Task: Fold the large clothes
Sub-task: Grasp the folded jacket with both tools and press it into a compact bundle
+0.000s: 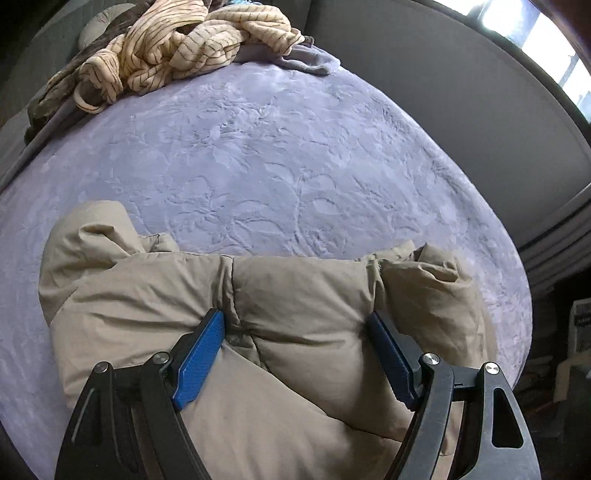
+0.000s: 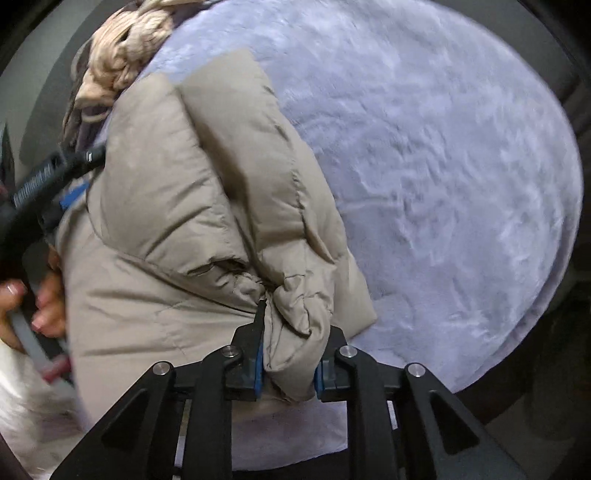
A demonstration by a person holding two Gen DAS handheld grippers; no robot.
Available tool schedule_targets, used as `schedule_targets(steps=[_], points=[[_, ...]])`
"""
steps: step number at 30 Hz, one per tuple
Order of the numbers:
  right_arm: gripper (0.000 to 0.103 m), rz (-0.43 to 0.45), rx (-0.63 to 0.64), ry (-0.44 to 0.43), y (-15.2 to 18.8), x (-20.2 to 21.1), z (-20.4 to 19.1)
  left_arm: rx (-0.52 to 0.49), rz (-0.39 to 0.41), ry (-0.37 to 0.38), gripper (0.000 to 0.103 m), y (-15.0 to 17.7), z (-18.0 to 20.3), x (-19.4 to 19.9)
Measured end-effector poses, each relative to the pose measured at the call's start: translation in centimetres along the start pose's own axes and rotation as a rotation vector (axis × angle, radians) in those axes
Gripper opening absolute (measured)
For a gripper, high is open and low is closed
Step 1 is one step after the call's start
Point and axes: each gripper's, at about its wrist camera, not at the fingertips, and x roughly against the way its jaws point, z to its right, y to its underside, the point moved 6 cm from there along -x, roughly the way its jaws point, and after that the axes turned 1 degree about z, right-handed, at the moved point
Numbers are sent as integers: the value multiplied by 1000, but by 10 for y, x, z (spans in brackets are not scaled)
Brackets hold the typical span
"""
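Observation:
A beige puffer jacket (image 1: 303, 295) lies bunched at the near edge of a lavender plush blanket (image 1: 277, 147) on a bed. My left gripper (image 1: 295, 319) points steeply down over it, open. Its blue pads (image 1: 201, 354) stand wide apart astride one puffy quilted section. In the right wrist view the jacket (image 2: 177, 206) runs away from me in folded layers. My right gripper (image 2: 295, 332) is shut on a bunched end of it near the blanket's edge. At the left of that view a person's hand (image 2: 48, 299) holds the left tool's black frame (image 2: 44, 181) against the jacket's side.
A crumpled cream striped garment (image 1: 177, 40) is heaped over darker clothes at the far side of the bed. A grey wall (image 1: 461, 110) and a bright window (image 1: 535, 33) lie beyond. Dark clutter (image 1: 569, 350) stands beside the bed on the right.

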Motion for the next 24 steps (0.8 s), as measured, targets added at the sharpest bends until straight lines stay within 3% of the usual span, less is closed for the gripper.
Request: schedule_targets(steps=[3, 6, 9, 12, 15, 17, 21, 24], points=[[21, 30, 3, -19, -5, 27, 2, 20, -10, 2, 80, 2, -8, -2], [24, 144, 81, 18, -15, 67, -6, 23, -10, 0, 80, 3, -12, -6], [24, 181, 153, -43, -31, 86, -28, 17, -9, -13, 80, 3, -11, -7], [24, 131, 256, -91, -38, 77, -53, 11, -13, -23, 80, 3, -10, -7], [24, 20, 341, -83, -34, 44, -71, 15, -23, -43, 80, 3, -11, -2], [24, -41, 373, -20, -32, 22, -68, 44, -30, -49, 80, 3, -16, 12], [24, -90, 368, -62, -30, 18, -58, 78, -5, -26, 80, 14, -29, 51], [26, -124, 384, -75, -31, 16, -53, 123, -27, -5, 80, 44, -45, 75]])
